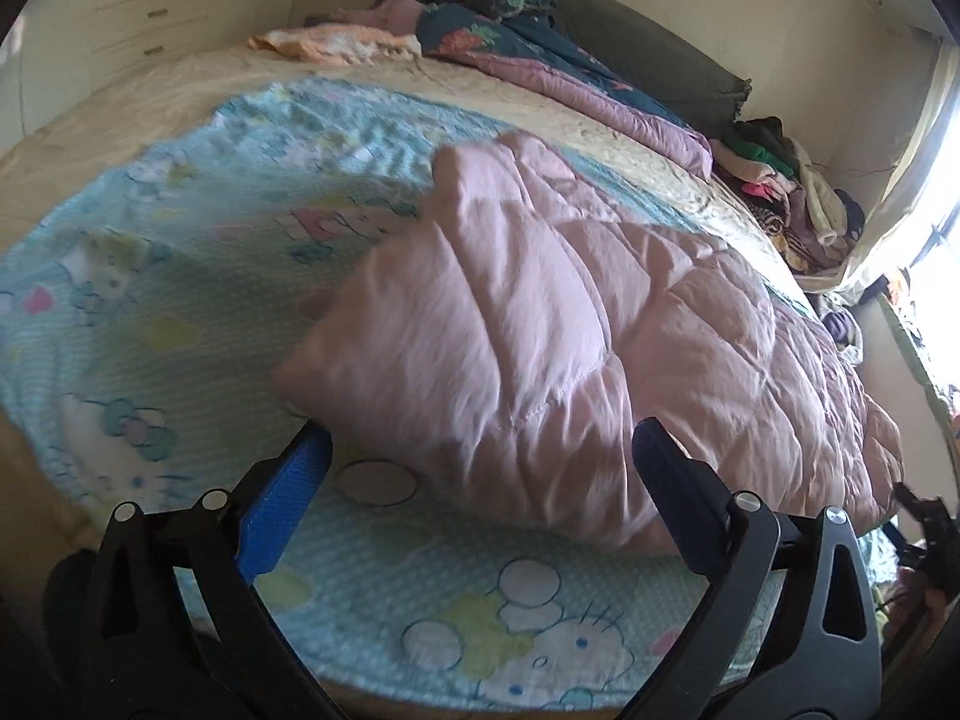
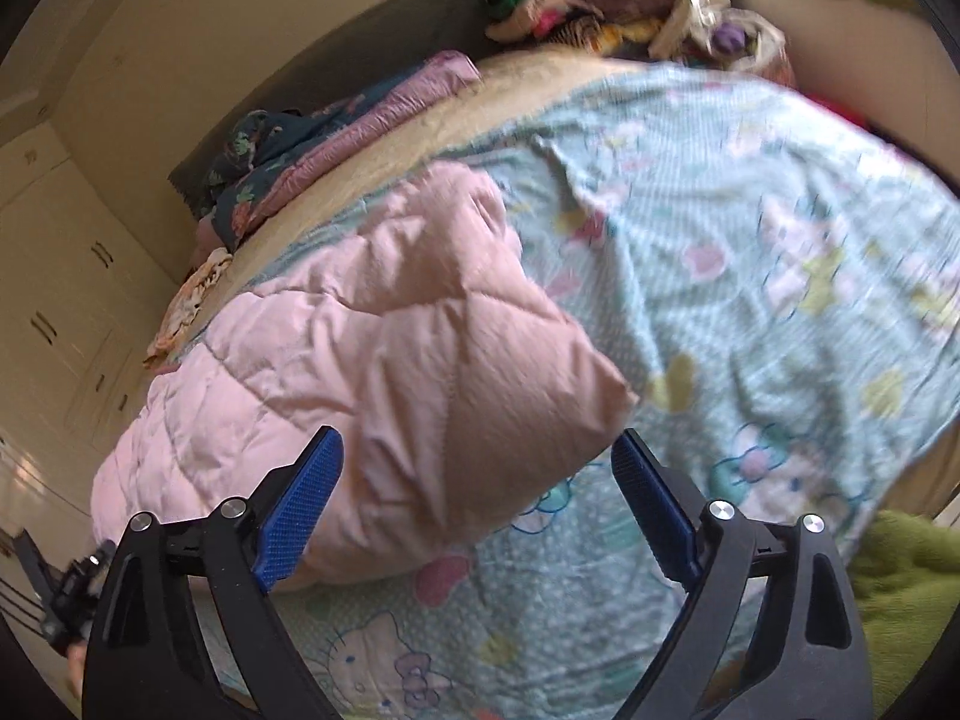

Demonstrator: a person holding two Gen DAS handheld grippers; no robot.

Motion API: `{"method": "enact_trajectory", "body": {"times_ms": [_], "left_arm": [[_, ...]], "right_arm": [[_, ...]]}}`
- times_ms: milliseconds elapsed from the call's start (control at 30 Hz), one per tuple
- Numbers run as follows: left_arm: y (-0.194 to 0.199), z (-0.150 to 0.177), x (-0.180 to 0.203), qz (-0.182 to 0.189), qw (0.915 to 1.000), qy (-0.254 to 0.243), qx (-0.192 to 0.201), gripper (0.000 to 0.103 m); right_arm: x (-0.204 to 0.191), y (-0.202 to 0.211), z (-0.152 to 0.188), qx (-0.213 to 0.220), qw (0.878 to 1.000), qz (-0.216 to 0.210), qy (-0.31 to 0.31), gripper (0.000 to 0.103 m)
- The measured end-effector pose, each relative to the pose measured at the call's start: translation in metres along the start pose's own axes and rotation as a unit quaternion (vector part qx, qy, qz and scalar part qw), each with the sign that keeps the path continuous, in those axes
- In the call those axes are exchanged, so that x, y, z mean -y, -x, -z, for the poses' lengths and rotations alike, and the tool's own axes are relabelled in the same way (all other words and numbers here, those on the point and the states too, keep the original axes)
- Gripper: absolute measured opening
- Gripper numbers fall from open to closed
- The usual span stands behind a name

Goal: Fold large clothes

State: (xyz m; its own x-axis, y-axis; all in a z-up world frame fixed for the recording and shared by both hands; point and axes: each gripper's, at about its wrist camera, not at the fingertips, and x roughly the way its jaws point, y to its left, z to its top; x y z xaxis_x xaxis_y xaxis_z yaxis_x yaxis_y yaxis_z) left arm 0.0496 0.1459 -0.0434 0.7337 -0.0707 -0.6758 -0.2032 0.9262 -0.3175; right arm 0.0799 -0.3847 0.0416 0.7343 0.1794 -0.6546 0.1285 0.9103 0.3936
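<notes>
Left-wrist view shows the bed (image 1: 138, 96) as the work surface, covered by a pale blue cartoon-print sheet (image 1: 180, 276) that spreads across most of the mattress. On that sheet lies the pink quilted garment (image 1: 540, 324), the item to be folded; it appears to be a padded coat or a similar large piece, though its exact type cannot be determined. The garment already sits in a long, doubled-over bundle running along the near edge of the bed, with one end bulging upward and its surface creased, so at least one fold is judged complete. The bundle is still long and loose, and a further fold to shorten it, followed by flattening, is judged to remain. A pile of mixed clothes (image 1: 786, 192) lies at the far corner near the window, and a dark floral quilt (image 1: 498, 24) rests against the headboard; both are well apart from the garment. The left gripper (image 1: 480, 456) stands with its jaws spread wide, the near end of the garment between the blue pads (image 1: 288, 498) but not pinched. The right gripper (image 2: 480, 462) is likewise spread wide, positioned just short of the other end of the garment (image 2: 384, 360), holding nothing.
</notes>
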Motion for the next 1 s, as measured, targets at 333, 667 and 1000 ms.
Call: {"method": "enact_trajectory", "body": {"times_ms": [333, 667, 1000], "left_arm": [[0.068, -0.002, 0.019, -0.012, 0.9959, -0.039, 0.081, 0.094], [0.092, 0.013, 0.072, 0.024, 0.9909, -0.096, 0.092, 0.094], [0.086, 0.052, 0.113, 0.057, 0.9861, -0.137, 0.074, 0.094]], "right_arm": [[-0.056, 0.069, 0.011, 0.075, 0.991, -0.003, 0.112, 0.099], [-0.112, 0.113, 0.037, 0.106, 0.976, -0.032, 0.187, 0.099], [-0.133, 0.117, 0.073, 0.100, 0.972, -0.047, 0.209, 0.099]]}}
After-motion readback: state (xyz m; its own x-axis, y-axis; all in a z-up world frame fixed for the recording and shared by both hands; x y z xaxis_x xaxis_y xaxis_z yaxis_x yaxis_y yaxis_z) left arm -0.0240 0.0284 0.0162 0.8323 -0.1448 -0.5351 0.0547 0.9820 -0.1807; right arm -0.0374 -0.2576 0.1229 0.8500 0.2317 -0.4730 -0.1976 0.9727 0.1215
